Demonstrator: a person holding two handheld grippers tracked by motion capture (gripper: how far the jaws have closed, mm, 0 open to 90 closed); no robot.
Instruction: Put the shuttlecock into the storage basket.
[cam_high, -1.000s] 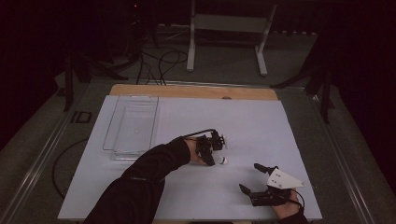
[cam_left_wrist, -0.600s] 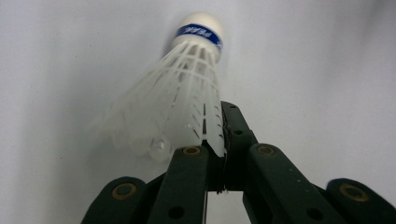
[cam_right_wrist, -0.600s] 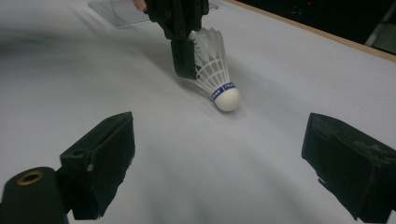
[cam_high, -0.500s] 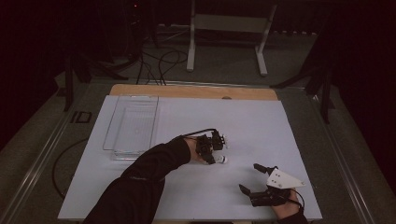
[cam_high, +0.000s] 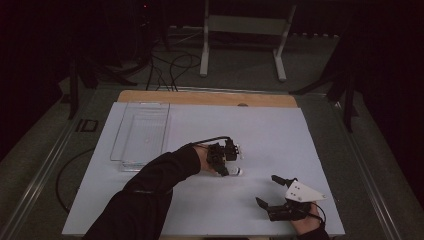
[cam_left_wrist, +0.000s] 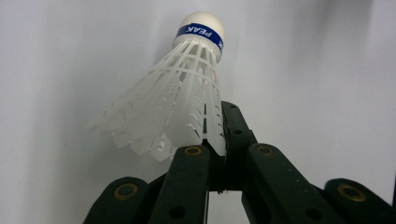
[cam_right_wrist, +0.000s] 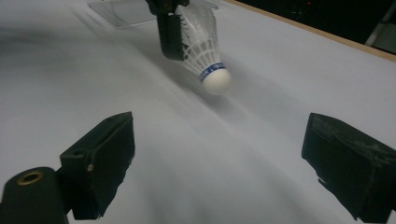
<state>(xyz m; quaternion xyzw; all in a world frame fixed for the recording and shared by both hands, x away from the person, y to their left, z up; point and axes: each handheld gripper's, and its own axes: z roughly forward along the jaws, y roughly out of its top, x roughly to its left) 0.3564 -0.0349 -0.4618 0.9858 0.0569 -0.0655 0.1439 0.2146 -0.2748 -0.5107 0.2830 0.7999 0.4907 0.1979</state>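
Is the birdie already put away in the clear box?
Not yet. Done: the left gripper has pinched the shuttlecock by its skirt edge. In hand: it holds it low over the white table. Left, probably: carrying it to the clear tray. The right gripper waits open.

Left gripper (cam_left_wrist: 215, 154) fingers newly clamped on shuttlecock (cam_left_wrist: 182, 93)

Your right gripper (cam_right_wrist: 219, 154) has its two black jaws spread wide over the white table (cam_right_wrist: 261, 140), with nothing between them. Beyond them, your left gripper (cam_right_wrist: 170, 32) clamps the skirt of a white shuttlecock (cam_right_wrist: 205, 51), cork end tilted down toward you.
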